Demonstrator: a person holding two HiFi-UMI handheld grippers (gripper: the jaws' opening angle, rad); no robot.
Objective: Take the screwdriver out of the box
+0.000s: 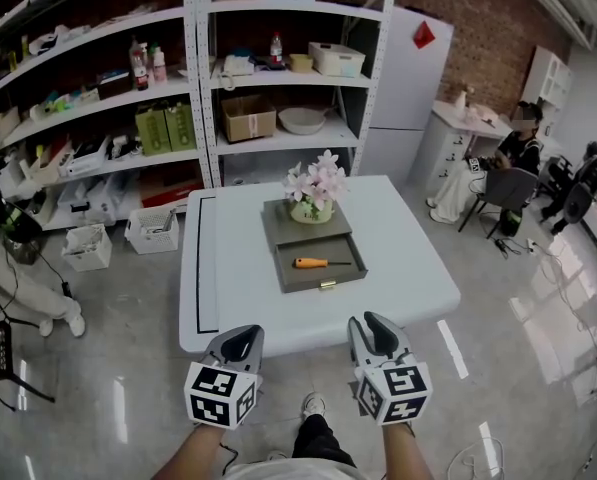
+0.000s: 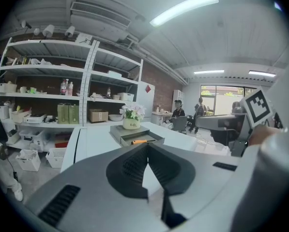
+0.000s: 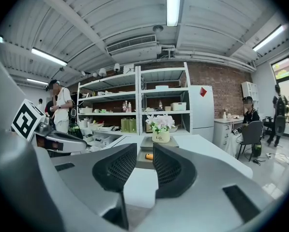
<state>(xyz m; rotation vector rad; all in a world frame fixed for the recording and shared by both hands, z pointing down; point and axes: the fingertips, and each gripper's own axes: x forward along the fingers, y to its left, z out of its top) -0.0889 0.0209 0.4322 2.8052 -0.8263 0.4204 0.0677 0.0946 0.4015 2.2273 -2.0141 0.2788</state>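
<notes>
In the open box [image 1: 298, 276], screwdriver [image 1: 321, 263], well beyond right hand-held gripper [image 1: 366, 321], jaws narrowly apart, empty

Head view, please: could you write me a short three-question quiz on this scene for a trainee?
1. True or false: the screwdriver lies in the open drawer of the box.
2. What stands on top of the box? A flower pot; B bottle; C bowl.
3. Which hand-held gripper has its jaws apart, with nothing between them?
Key: 1 true; 2 A; 3 the right hand-held gripper.
</notes>
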